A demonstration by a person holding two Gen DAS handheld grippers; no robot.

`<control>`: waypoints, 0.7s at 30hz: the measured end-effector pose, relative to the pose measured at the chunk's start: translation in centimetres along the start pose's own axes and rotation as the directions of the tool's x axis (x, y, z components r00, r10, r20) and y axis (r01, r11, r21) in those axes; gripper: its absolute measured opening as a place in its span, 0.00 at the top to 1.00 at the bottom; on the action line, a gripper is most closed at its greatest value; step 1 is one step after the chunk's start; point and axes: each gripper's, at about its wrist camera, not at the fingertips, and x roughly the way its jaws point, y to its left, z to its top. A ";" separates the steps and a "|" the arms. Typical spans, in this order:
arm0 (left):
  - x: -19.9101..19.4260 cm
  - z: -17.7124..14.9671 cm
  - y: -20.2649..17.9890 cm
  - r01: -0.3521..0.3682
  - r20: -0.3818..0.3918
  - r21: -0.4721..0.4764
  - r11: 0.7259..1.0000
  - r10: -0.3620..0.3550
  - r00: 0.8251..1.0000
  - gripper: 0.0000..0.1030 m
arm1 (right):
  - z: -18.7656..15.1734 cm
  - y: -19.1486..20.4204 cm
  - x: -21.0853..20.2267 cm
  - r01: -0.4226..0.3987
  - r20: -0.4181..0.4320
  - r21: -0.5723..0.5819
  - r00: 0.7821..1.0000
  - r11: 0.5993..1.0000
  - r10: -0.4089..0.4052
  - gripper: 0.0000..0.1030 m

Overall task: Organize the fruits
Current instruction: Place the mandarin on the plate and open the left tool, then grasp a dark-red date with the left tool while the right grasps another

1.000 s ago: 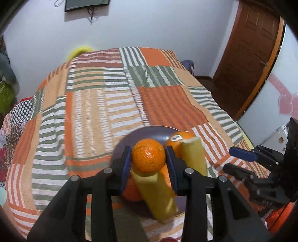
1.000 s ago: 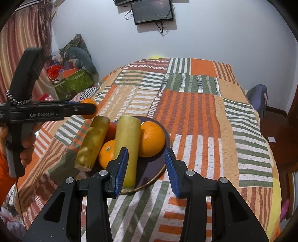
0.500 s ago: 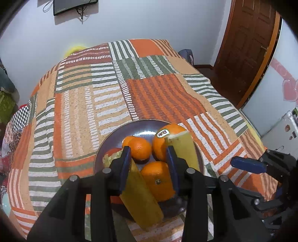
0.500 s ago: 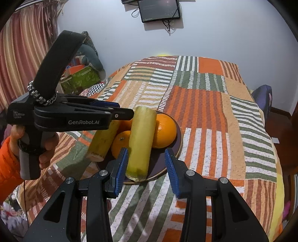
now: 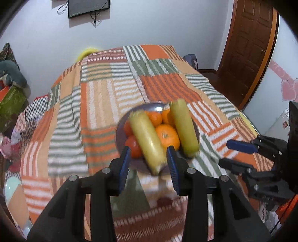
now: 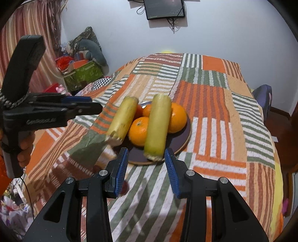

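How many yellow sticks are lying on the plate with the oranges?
2. One yellow stick lies on the plate's left side, poking over the rim; the other lies across the middle, over the oranges.

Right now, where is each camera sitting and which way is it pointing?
Left wrist: on the left gripper, looking forward and down over the bed at the plate; its own open fingers show, with the right gripper at right.
Right wrist: on the right gripper, facing the same plate from the other side; its open fingers, the left gripper and a hand show.
Shared: plate, oranges, two yellow stalks, wall screen.
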 end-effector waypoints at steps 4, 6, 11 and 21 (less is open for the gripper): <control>-0.2 -2.8 0.0 0.016 -0.038 -0.019 1.000 -0.017 0.999 0.61 | -1.3 1.0 0.1 -0.010 -0.029 0.004 1.000 1.000 0.010 0.64; 0.0 -3.9 0.0 0.030 -0.059 -0.028 0.999 -0.032 0.998 0.61 | -2.1 1.7 0.6 -0.013 -0.055 -0.001 0.998 1.000 0.013 0.64; 1.6 -6.8 -0.5 0.074 -0.118 -0.048 0.996 -0.079 0.990 0.61 | -3.4 2.8 1.7 -0.027 -0.104 -0.011 0.994 1.000 0.026 0.64; 5.0 -8.2 -1.2 0.101 -0.171 -0.052 0.994 -0.109 0.979 0.61 | -4.5 3.3 4.4 -0.044 -0.183 -0.021 0.982 0.999 0.039 0.64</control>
